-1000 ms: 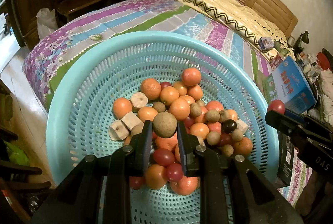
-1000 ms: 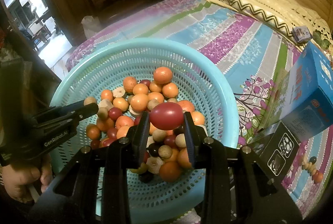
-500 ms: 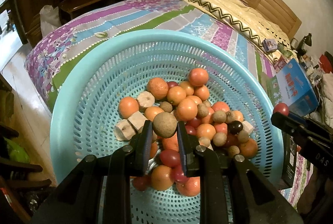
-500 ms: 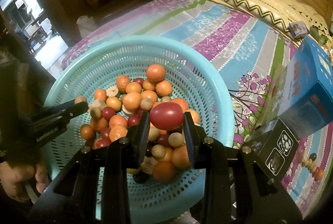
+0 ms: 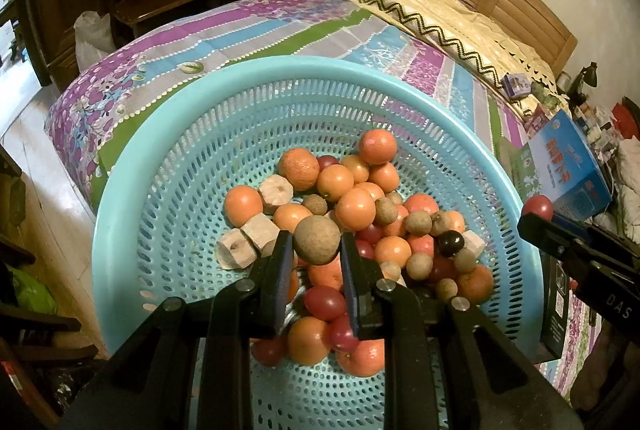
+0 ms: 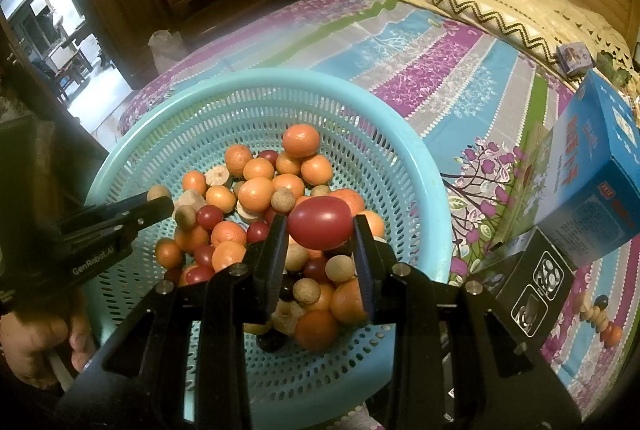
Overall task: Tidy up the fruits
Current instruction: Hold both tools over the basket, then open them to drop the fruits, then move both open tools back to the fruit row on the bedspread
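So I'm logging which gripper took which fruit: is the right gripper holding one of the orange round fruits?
No, the right gripper is shut on a smooth red oval fruit, while the orange round fruits lie in the turquoise perforated plastic basket.

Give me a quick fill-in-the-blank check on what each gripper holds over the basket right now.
1. The left gripper is shut on a round ____ longan.
2. The right gripper is shut on a smooth ____ cherry tomato.
3. Both fruits hang above a perforated ____ basket.
4. Beside the basket's right rim stands a ____ carton.

Missing words: brown; red; turquoise; blue
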Action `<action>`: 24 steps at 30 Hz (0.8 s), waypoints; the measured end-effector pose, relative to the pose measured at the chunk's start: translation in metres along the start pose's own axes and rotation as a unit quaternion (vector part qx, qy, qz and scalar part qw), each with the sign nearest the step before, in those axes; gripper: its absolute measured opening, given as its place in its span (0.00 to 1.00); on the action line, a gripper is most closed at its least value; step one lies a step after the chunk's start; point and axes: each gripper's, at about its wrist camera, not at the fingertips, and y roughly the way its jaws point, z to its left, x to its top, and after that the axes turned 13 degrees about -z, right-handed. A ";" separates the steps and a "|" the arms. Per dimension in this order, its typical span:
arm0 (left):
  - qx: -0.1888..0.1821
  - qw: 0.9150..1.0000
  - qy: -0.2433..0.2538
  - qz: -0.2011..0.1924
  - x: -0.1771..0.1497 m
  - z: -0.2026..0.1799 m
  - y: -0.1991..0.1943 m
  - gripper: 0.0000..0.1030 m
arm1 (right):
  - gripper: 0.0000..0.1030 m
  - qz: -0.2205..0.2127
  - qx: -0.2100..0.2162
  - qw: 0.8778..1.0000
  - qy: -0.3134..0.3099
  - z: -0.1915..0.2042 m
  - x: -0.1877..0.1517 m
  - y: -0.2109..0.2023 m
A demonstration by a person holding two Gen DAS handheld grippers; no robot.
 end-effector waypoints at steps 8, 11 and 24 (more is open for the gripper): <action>0.007 1.000 0.009 -0.006 0.000 -0.005 0.000 0.64 | 0.78 -0.018 -0.014 1.000 -0.013 0.003 0.002 -0.004; 0.007 1.000 0.005 -0.005 0.003 -0.004 0.000 0.66 | 0.78 -0.015 -0.010 1.000 -0.009 0.002 0.003 -0.003; 0.009 1.000 -0.004 -0.012 0.001 0.000 -0.002 0.68 | 0.78 -0.065 0.008 0.998 -0.009 -0.001 -0.003 -0.034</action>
